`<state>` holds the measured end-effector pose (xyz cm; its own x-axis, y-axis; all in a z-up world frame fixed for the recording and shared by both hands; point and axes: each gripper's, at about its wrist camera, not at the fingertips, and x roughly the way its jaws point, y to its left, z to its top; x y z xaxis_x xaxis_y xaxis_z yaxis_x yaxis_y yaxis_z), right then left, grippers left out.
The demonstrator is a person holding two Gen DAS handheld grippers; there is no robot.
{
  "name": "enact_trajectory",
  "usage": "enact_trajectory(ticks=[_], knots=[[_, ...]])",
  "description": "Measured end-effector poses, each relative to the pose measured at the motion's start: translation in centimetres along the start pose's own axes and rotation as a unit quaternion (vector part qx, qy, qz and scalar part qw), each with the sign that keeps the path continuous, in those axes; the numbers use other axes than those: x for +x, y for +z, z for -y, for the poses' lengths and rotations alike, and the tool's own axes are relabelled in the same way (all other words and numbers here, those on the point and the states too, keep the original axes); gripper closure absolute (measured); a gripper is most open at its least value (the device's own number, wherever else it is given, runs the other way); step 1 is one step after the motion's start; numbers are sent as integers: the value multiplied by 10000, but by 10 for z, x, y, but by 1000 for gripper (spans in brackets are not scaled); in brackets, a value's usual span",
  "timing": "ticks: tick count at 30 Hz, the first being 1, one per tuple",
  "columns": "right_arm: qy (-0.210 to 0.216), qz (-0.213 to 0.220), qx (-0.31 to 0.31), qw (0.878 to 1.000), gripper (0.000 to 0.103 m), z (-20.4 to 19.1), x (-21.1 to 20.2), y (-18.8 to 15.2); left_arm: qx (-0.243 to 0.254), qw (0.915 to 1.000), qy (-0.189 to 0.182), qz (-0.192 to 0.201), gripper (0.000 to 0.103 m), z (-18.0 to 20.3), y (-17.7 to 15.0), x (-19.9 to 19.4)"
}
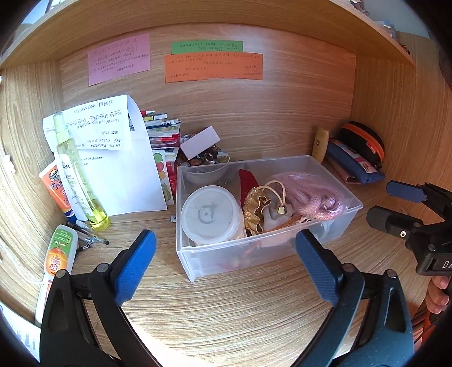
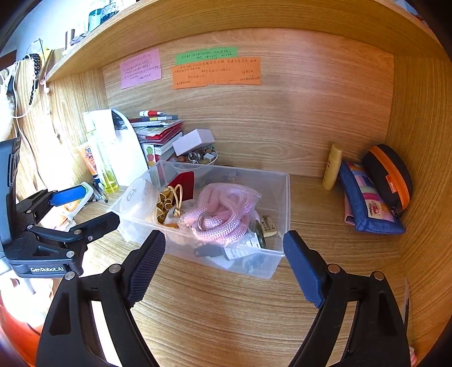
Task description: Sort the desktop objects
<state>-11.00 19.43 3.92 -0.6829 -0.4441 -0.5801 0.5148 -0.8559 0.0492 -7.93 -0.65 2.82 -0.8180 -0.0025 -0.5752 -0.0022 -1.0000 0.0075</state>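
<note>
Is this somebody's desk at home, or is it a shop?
Probably a home study desk: coloured handwritten notes stuck on the wooden back wall, a shelf overhead, and a clear box of trinkets beside lotions and pencil pouches.

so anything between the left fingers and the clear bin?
Nothing visible. The left gripper is open, and only bare desk lies between it and the near wall of the clear bin.

Left tongs (image 1: 226,251) wide open, empty, before clear bin (image 1: 265,242) mid-bench (image 1: 226,310); spray bottle (image 1: 76,172) near left edge.
</note>
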Motion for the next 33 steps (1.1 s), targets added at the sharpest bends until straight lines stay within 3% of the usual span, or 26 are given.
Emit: enact_trajectory(ticks=[33], knots=[[107,45,101,9999,19,2,-11,-14,-131,9999,61,9,3,6,-13,-6]])
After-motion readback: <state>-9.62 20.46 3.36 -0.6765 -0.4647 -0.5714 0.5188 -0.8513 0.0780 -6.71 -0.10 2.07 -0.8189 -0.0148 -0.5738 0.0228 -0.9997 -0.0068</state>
